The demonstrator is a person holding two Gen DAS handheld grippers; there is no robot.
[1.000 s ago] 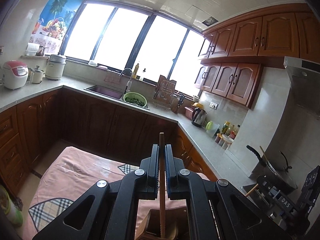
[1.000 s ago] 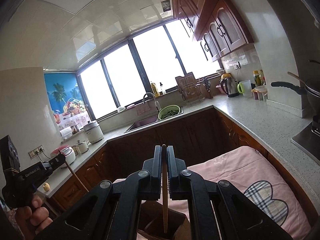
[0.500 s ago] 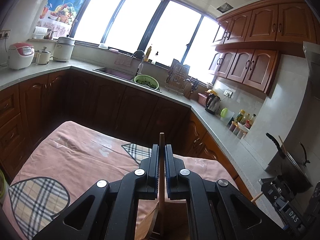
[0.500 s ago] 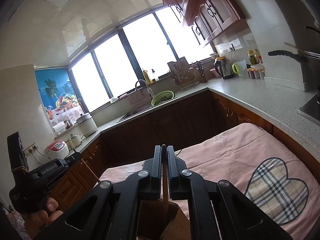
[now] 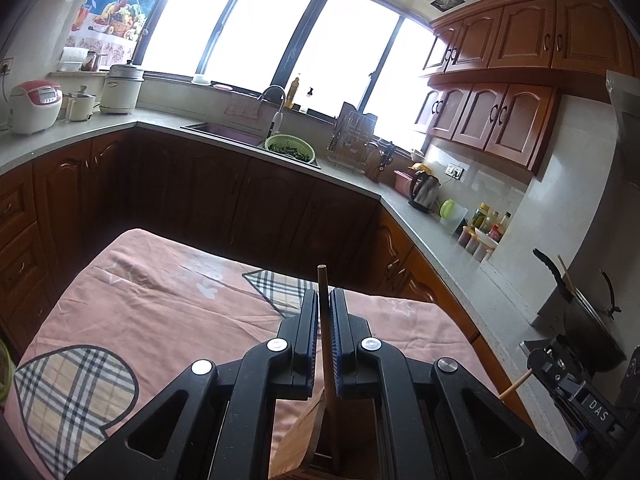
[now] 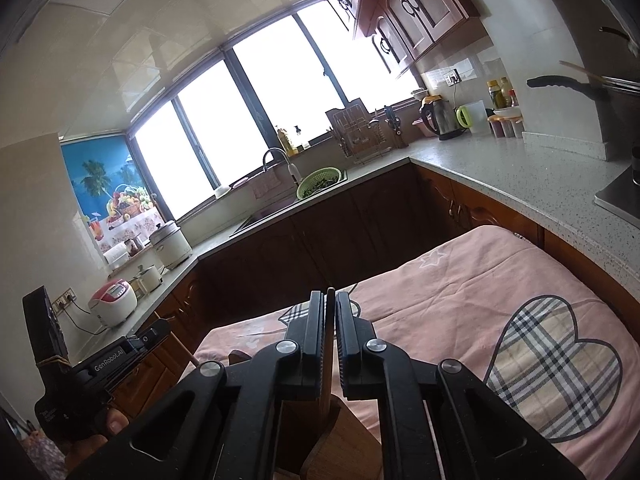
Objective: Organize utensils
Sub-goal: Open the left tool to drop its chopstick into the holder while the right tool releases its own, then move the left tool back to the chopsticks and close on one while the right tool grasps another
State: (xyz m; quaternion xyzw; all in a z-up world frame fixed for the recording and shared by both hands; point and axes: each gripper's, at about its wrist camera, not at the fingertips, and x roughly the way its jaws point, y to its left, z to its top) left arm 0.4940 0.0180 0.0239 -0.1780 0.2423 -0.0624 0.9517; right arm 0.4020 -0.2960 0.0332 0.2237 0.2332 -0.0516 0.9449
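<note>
Both grippers are plain black, left gripper [image 5: 324,304] and right gripper [image 6: 329,308], each with a light brown wooden stick [image 5: 325,320] between the jaws. Past the jaws is a salmon-pink tablecloth [image 5: 160,300] with beige plaid hearts [image 6: 552,364] crossed by dark and white lines. Further out there's reddish-brown cabinets [image 5: 516,120], a speckled grey countertop [image 6: 520,176], a bright green colander [image 5: 289,147], and a white-and-red rice cooker [image 5: 34,106].

Daylight floods in through the windows [image 5: 280,36] at twelve o'clock, blown out to plain white in both views. The lower cabinets [image 5: 224,192] beneath sit in deep shadow. Fisheye bending curves the ceiling [image 6: 132,40] and walls; corners vignette black. Focus is sharp overall.
</note>
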